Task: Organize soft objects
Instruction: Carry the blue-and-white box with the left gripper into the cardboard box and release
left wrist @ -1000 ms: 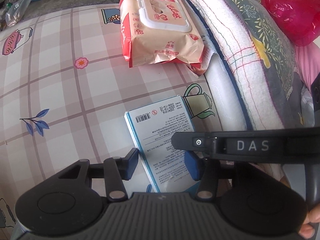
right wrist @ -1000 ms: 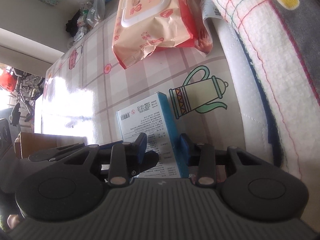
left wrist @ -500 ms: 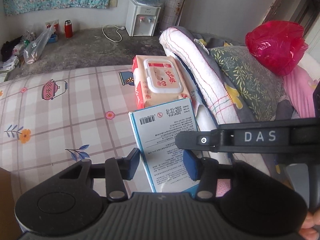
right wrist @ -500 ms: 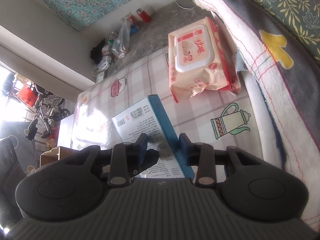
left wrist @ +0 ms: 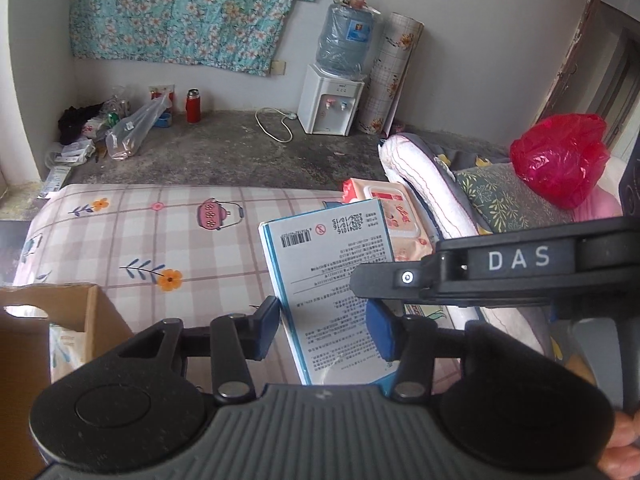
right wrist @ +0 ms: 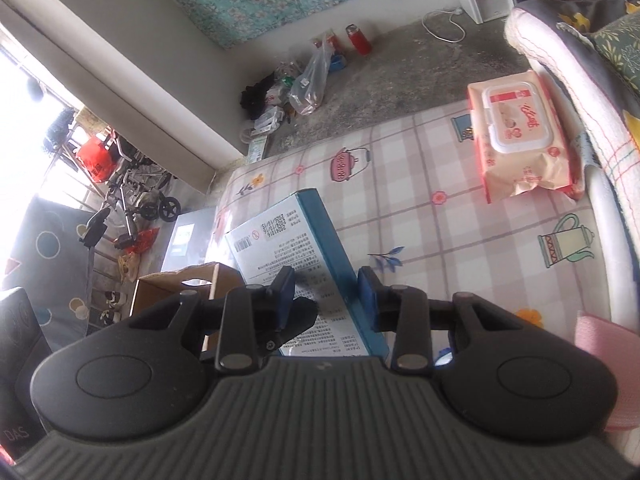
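A flat blue-and-white printed box (left wrist: 332, 264) hangs tilted above the checked sheet (left wrist: 140, 240), held from both sides. My left gripper (left wrist: 326, 324) is shut on its near end, blue pads pressing both long edges. My right gripper (right wrist: 326, 298) is shut on the same box (right wrist: 280, 248), one pad on the printed face and one on the blue side. In the left wrist view the right gripper's black finger (left wrist: 384, 280) lies across the box. A peach wet-wipes pack (left wrist: 396, 216) (right wrist: 520, 140) lies on the sheet beyond.
An open cardboard box (left wrist: 80, 312) (right wrist: 176, 288) stands at the lower left, with a pale packet inside. Rolled bedding (left wrist: 424, 184), a leaf-print pillow and a red plastic bag (left wrist: 560, 160) line the right side. Something pink (right wrist: 600, 344) lies at the near right.
Both grippers have risen with the printed box, lifting it off the sheet. The views have tilted up to show the room, and the cardboard box has come into sight.
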Tool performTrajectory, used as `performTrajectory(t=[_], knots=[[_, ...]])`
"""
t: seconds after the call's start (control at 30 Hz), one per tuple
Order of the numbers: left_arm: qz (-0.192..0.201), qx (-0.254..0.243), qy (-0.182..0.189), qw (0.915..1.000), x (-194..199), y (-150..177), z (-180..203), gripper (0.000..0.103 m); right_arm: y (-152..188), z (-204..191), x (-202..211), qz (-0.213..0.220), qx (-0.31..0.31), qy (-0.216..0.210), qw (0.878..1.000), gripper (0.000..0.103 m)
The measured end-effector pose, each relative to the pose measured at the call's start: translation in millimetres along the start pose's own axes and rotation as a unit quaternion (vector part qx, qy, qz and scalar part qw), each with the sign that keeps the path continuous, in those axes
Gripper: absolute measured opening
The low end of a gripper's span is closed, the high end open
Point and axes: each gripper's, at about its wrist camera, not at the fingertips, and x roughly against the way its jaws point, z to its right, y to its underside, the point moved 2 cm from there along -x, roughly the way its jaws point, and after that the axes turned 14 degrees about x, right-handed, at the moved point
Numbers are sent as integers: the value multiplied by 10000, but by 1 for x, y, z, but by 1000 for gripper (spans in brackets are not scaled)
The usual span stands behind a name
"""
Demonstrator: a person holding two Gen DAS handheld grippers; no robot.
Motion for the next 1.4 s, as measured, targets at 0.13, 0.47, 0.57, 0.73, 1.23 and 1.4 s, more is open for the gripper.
performTrajectory(t=[0.13,0.47,0.57,0.73,1.23,1.4], knots=[[220,231,-230,9992,36,-5,-45,49,-4,-59,-11,-37,201,-306,9993,34],[306,876,-1269,9876,93,-3,-190,49,10,-213,-104,-654,438,-1319,9881,35],[133,992,-1512,9834,92,0,-229,49,22,-247,-143,-944,404,-1475,9837,35],[-205,1091,-1727,9787,73,-1,-278,49,44,-272,-204,-1371,88,-1557,9782,35],[-968,1192,-1987,9680,-7,6,-323,58,39,-256,-261,-1398,407,-1068,9836,36],[-999,1419,-2223,9594,-17,2,-333,84,31,-245,-228,-1122,587,-1156,9852,36]])
